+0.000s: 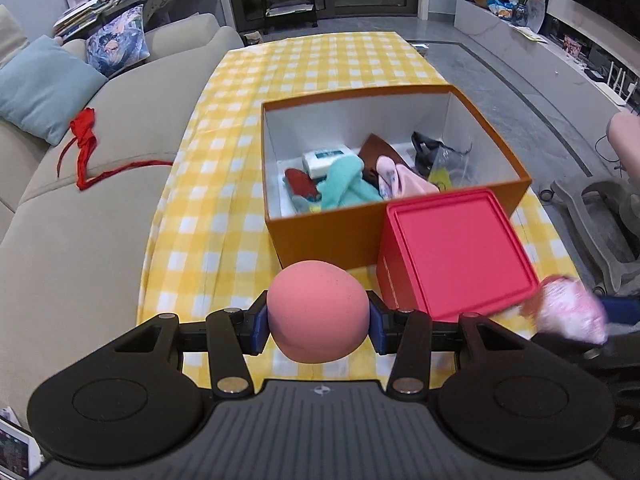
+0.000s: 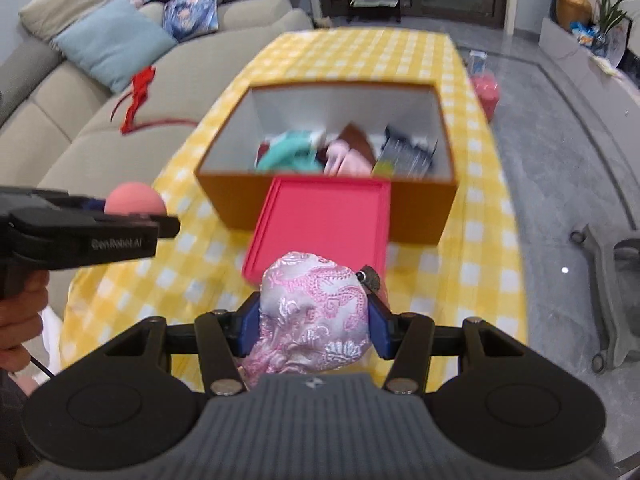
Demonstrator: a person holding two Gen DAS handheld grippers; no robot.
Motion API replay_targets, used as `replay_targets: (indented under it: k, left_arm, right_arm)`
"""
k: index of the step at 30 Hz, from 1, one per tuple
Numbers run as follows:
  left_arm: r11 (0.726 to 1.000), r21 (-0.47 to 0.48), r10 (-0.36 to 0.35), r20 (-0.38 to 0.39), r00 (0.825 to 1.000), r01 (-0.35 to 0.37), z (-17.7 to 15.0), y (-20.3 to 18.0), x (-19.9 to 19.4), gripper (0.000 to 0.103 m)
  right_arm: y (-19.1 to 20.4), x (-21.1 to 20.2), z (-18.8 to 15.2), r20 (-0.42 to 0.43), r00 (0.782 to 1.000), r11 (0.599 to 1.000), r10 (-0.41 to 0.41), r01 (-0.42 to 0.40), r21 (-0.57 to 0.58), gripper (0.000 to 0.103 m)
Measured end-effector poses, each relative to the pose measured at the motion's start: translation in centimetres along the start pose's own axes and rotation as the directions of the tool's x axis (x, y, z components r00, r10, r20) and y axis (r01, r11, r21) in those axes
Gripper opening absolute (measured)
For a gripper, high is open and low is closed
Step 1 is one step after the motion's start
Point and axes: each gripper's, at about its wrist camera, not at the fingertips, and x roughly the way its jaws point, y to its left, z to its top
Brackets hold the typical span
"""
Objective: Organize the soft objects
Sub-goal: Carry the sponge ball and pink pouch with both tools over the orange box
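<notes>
Ahead of both grippers, past the closed red box [image 1: 460,252], the open orange box [image 2: 424,208] with soft items inside is seen. A pink sponge ball [image 1: 318,312] is pinched in the left gripper [image 1: 318,322], a pink brocade pouch [image 2: 314,316] in the right gripper [image 2: 314,320]; both are held above the checked tablecloth [image 1: 208,208]. The right view shows the red box directly between pouch and orange box, so it is judged the pouch must pass over it. The left view shows the box contents sharply; the right is blurred.
</notes>
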Motion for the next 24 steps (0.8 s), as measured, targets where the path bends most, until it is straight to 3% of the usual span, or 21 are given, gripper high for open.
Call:
replay_targets:
  k: [13, 17, 21, 24]
  left_arm:
    - [1.000, -0.016, 0.000, -0.045, 0.999, -0.001, 7.8, 2.2, -0.2, 0.054]
    - [0.999, 0.031, -0.011, -0.034, 0.999, 0.012, 10.6, 1.7, 1.2, 0.054]
    - [0.998, 0.019, -0.067, -0.052, 0.996, 0.068, 12.5, 1.4, 3.1, 0.054]
    - [0.998, 0.019, -0.066, -0.057, 0.996, 0.068, 13.9, 1.2, 4.5, 0.054]
  right_arm:
    - [-2.5, -4.3, 8.5, 0.086, 0.996, 1.000, -0.023, 0.023, 0.005, 0.053]
    - [-3.6, -3.8, 11.3, 0.119, 0.993, 0.999, -0.026, 0.021, 0.042, 0.054]
    - [-4.1, -2.7, 14.5, 0.145, 0.989, 0.997, -0.019, 0.009, 0.075, 0.054]
    - [-4.5, -1.5, 17.2, 0.153, 0.988, 0.993, 0.007, -0.025, 0.114, 0.054]
